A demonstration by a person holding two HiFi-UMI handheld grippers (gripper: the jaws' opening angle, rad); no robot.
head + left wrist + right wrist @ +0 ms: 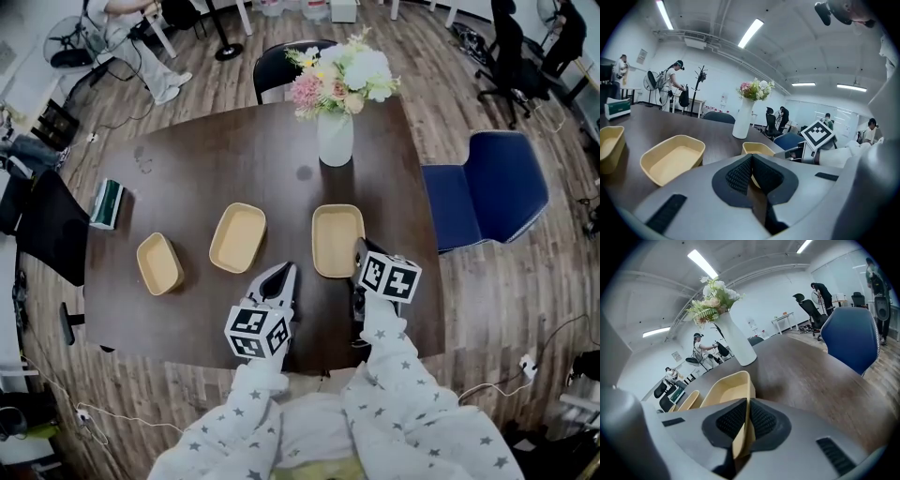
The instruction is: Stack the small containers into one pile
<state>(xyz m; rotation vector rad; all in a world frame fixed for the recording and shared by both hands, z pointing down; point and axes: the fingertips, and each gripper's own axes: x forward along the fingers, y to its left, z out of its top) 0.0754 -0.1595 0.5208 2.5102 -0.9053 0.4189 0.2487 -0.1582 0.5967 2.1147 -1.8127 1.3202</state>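
Note:
Three shallow tan containers lie side by side on the dark table [216,150]: a small one at the left [159,263], one in the middle [238,237], one at the right [337,240]. My right gripper [359,251] is shut on the near right rim of the right container [729,390], whose thin wall stands between the pads [761,420]. My left gripper [286,272] hovers near the table's front edge between the middle and right containers. Its jaws are shut, nothing between them [750,159]. The left gripper view shows the middle container [672,157] and the right one [757,149] ahead.
A white vase of flowers [336,136] stands behind the right container. A green and white box [108,203] lies at the table's left edge. A blue chair [492,187] is at the right, a black chair [277,66] at the far side.

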